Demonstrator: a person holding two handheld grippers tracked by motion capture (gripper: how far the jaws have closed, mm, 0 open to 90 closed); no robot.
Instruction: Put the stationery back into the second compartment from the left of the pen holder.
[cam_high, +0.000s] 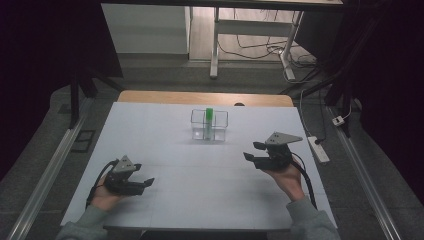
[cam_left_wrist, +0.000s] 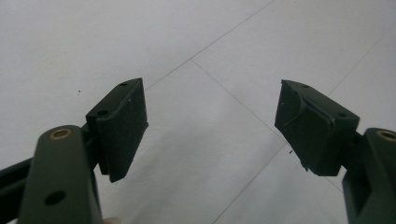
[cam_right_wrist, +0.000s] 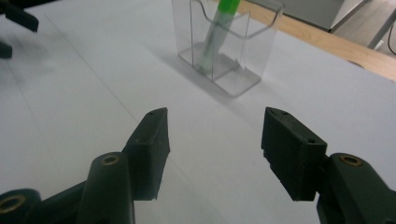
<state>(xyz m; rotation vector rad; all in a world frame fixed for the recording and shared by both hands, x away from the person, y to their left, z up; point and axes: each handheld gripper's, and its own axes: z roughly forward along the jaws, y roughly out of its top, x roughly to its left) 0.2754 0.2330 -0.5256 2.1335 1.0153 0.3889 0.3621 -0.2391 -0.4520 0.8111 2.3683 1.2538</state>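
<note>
A clear plastic holder (cam_high: 209, 125) with two compartments stands at the table's far middle, and a green marker (cam_high: 209, 118) leans upright inside it. In the right gripper view the holder (cam_right_wrist: 236, 51) and the marker (cam_right_wrist: 218, 29) sit ahead of the jaws, a short way off. My right gripper (cam_high: 254, 151) hovers at the right side of the table, open, with nothing between its pads. My left gripper (cam_high: 147, 183) rests near the front left, also open and empty; in the left gripper view its fingers (cam_left_wrist: 122, 126) stand wide over bare white table.
A white sheet (cam_high: 200, 165) covers the table, with a wooden edge (cam_high: 205, 97) at the back. A power strip (cam_high: 318, 148) lies on the floor to the right. Cables and desk legs stand beyond the table.
</note>
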